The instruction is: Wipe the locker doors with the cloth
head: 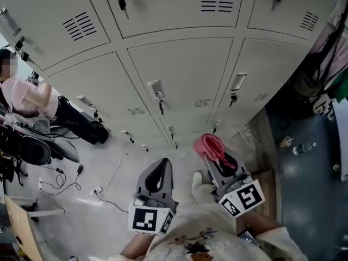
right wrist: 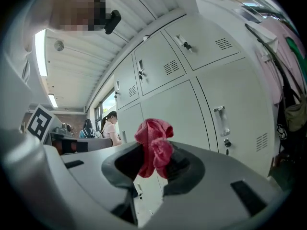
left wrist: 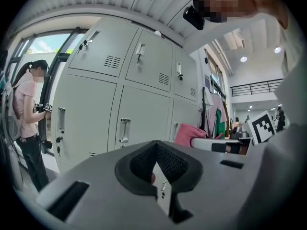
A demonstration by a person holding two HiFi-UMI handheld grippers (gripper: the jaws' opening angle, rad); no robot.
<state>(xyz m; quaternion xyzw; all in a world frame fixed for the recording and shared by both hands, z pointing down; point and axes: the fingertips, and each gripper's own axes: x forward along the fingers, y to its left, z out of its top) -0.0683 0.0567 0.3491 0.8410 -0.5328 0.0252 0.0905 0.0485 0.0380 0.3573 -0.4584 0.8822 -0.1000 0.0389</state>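
A wall of pale grey locker doors (head: 179,64) fills the head view ahead of me, all closed, with keys hanging from some locks (head: 161,106). My right gripper (head: 216,155) is shut on a bunched pink-red cloth (head: 211,144), held a short way off the lower lockers. In the right gripper view the cloth (right wrist: 153,143) sticks up out of the jaws in front of a door (right wrist: 187,109). My left gripper (head: 162,165) hangs beside it, shut with nothing in it. The left gripper view (left wrist: 156,163) faces the lockers (left wrist: 139,109), with the cloth (left wrist: 189,133) at its right.
A person in a pink top (head: 27,99) stands at the far left by the lockers. Cables and a power strip (head: 70,181) lie on the floor at left, near a chair (head: 22,222). Hanging clothes (head: 326,53) and a bottle (head: 302,147) are at right.
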